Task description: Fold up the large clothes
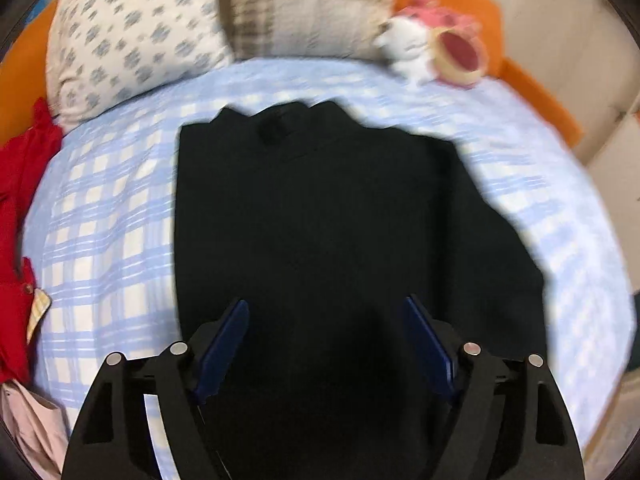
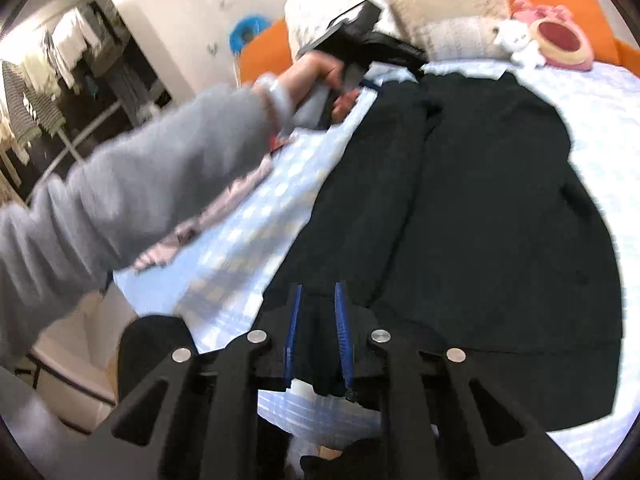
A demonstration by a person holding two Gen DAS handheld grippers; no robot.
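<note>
Black and spread flat on the blue checked bedsheet (image 1: pixel 108 208), the garment (image 1: pixel 320 208) lies straight ahead of the left gripper (image 1: pixel 326 344), whose blue pads stand wide apart over its lower part with no cloth pinched between them. Nearer its hem, the right gripper (image 2: pixel 318 332) has its jaws drawn close, a fold of the garment's near edge between them.

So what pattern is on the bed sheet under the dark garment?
Light blue and white checked bed sheet, clearest in the left wrist view.
</note>
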